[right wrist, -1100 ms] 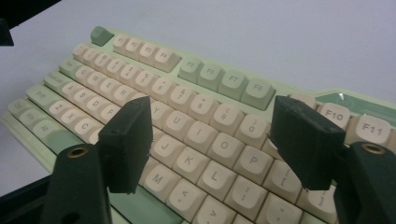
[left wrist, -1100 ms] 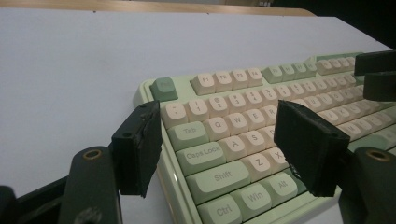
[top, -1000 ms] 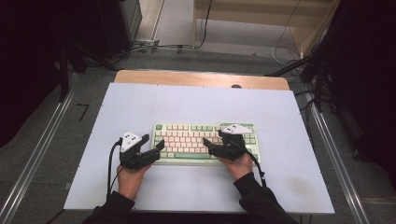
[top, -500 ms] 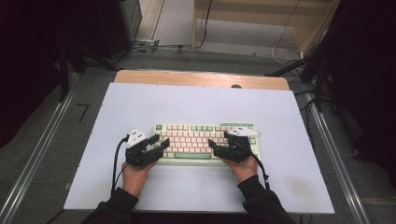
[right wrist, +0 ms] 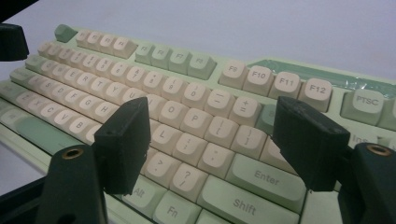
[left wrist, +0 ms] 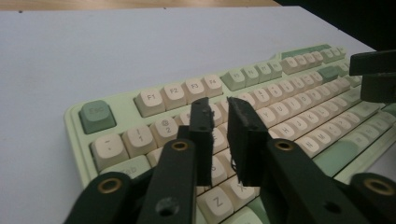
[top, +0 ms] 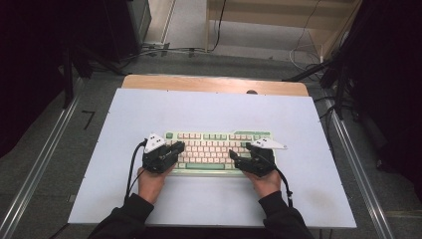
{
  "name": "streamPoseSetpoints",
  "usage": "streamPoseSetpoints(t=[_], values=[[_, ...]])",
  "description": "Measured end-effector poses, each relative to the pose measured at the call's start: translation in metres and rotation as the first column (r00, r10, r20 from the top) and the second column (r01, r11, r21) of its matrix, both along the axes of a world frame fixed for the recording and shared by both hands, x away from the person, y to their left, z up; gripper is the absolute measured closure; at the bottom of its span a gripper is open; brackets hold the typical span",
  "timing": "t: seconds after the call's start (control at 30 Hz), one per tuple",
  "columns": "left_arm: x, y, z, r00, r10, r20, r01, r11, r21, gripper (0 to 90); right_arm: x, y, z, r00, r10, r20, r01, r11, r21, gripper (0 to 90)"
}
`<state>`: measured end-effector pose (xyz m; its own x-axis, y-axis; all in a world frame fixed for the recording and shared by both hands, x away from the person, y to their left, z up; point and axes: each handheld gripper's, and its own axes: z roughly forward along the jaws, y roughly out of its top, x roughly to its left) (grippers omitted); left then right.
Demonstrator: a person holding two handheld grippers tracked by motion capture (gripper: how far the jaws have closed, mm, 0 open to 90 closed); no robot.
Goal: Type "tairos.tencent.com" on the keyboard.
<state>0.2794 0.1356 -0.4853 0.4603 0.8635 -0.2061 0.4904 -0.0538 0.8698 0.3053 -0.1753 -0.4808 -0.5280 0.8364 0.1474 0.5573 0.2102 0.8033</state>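
Pale green plastic keyboard (top: 219,151), cream keys, near-centre on white table (top: 298,119). Left gripper (left wrist: 219,122) nearly pressed together; right gripper (right wrist: 212,140) spread. Far table half open.

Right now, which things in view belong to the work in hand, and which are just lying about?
In hand:
- keyboard
- left tool, jaws nearly shut, over the left keys
- right tool, jaws open, over the right keys

Lying about:
- white table, bearing the keyboard
- floor cables
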Motion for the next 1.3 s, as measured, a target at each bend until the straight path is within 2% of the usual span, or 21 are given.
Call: streamPoseSetpoints(t=[0.07, 0.2, 0.47, 0.57, 0.6, 1.3], values=[[0.003, -0.004, 0.0, 0.9999, -0.013, -0.006, 0.013, 0.9999, 0.0, 89.8, -0.002, -0.003, -0.001, 0.9999, -0.01, 0.0, 0.01, 1.0, -0.002, 26.4], [0.011, -0.014, -0.001, 0.999, -0.038, -0.025, 0.039, 0.9992, 0.009, 90.0, -0.005, -0.007, -0.001, 0.9998, -0.022, -0.001, 0.022, 1.0, -0.001, 26.4], [0.02, -0.027, -0.003, 0.9974, -0.051, -0.05, 0.053, 0.9978, 0.04, 90.0, -0.008, -0.013, 0.0, 0.9992, -0.04, -0.002, 0.04, 0.999, 0.005, 26.6], [0.022, -0.032, -0.004, 0.9963, -0.059, -0.063, 0.063, 0.9962, 0.06, 90.0, -0.009, -0.014, 0.0, 0.9991, -0.043, -0.002, 0.043, 0.999, 0.005, 26.6], [0.023, -0.035, -0.005, 0.9962, -0.056, -0.066, 0.062, 0.9951, 0.078, 90.0, -0.009, -0.014, 0.0, 0.999, -0.044, -0.003, 0.044, 0.999, 0.006, 26.6], [0.026, -0.038, -0.008, 0.9939, -0.045, -0.101, 0.056, 0.992, 0.113, 90.0, -0.009, -0.012, 0.0, 0.9994, -0.035, 0.001, 0.035, 0.999, 0.004, 26.8]])
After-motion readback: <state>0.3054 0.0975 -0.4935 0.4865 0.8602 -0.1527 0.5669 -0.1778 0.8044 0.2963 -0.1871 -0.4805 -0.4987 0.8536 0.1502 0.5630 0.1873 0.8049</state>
